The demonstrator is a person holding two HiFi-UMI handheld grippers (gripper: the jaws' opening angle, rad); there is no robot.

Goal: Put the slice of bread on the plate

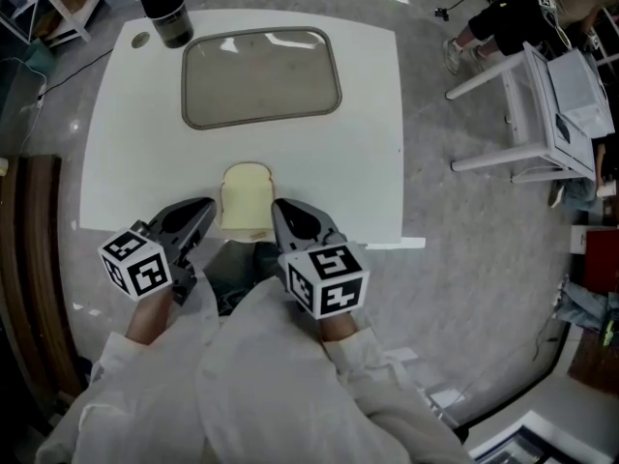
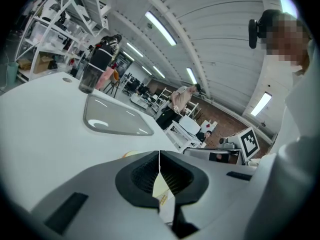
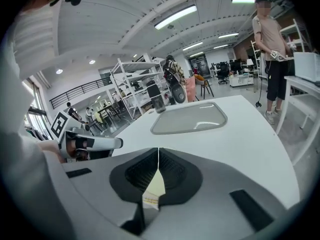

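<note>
Head view, steeply down: white table (image 1: 368, 143), with plate (image 1: 261, 75) toward 12 o'clock on it, rectangular with rounded corners, grey-beige. At 11 o'clock of plate, near its corner, dark cup (image 1: 164, 6), upright. At 6 o'clock of plate, apart from it and close to the table's near edge, bread (image 1: 246, 199), flat on the table, rounded top toward plate. Left gripper (image 1: 210, 204) at 9 o'clock of bread, right gripper (image 1: 278, 204) at 3 o'clock, tips just beside the crust on either side; contact impossible to tell. White sleeves (image 1: 242, 375) at 6 o'clock, behind both grippers.

Left gripper view: jaws clenched together along a thin line, with nothing gripped. Sliver of bread (image 2: 130, 154) just past the jaw top at 11 o'clock. Plate (image 2: 117, 119) beyond it, cup (image 2: 89, 76) farther off at 11 o'clock. Right gripper (image 2: 192, 153) at 3 o'clock, low over the table.

Right gripper view: jaws likewise pressed closed, gripping nothing. Plate (image 3: 190, 118) ahead at 1 o'clock, cup (image 3: 156, 101) behind it at 12 o'clock, left gripper (image 3: 117, 143) at 9 o'clock. At 2 o'clock, past the table, a standing person (image 3: 272, 49). Shelving (image 3: 127, 79) far behind the cup, at 11 o'clock.
</note>
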